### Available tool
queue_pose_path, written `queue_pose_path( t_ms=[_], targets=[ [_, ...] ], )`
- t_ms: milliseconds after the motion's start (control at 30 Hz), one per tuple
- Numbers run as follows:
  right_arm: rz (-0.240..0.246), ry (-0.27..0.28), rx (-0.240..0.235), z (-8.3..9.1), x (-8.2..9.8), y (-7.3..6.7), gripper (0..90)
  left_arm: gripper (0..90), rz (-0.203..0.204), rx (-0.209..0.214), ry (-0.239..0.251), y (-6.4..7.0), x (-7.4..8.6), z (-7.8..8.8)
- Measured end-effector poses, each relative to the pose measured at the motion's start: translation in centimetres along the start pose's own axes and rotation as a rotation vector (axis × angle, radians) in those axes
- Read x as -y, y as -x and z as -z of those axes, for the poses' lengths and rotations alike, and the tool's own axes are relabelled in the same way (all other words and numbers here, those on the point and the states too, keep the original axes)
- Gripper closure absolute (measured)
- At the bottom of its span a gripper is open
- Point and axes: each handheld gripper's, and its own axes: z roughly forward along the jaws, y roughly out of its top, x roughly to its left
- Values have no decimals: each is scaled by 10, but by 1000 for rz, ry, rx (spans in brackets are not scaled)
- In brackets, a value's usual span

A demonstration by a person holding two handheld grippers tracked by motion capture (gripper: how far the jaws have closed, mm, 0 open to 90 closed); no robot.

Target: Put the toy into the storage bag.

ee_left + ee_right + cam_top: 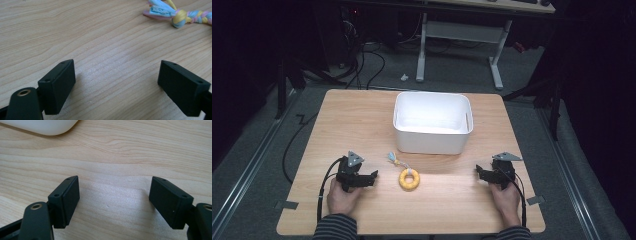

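A yellow ring toy [409, 179] with a pastel braided rope tail [394, 160] lies on the wooden table in front of a white bin [432, 121]. My left gripper [373, 177] rests on the table to the left of the ring, jaws open and empty, pointing right. In the left gripper view the rope's knotted end [175, 13] lies at the top right, beyond the gripper [116, 82]. My right gripper [478, 172] sits to the right of the ring, open and empty, pointing left. In the right gripper view a corner of the bin [42, 126] lies beyond the gripper [113, 200].
The bin stands empty at the table's middle back. Bare wood [447, 200] lies between and in front of the two hands. Beyond the table are a desk frame [462, 45] and cables on the floor.
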Motion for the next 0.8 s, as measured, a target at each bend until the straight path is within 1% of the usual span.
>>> queue_pose_path(
  t_ms=[300,367,600,800],
  targets=[
    [0,1,1,1,1,0,251,149,1,2,-1,0,0,0],
    [-2,1,1,1,1,0,253,151,2,9,0,-1,0,0],
    [-1,1,1,1,1,0,257,148,11,-4,0,0,-2,-2],
    [-1,1,1,1,1,0,257,146,14,-5,0,0,-2,-2]
  ],
)
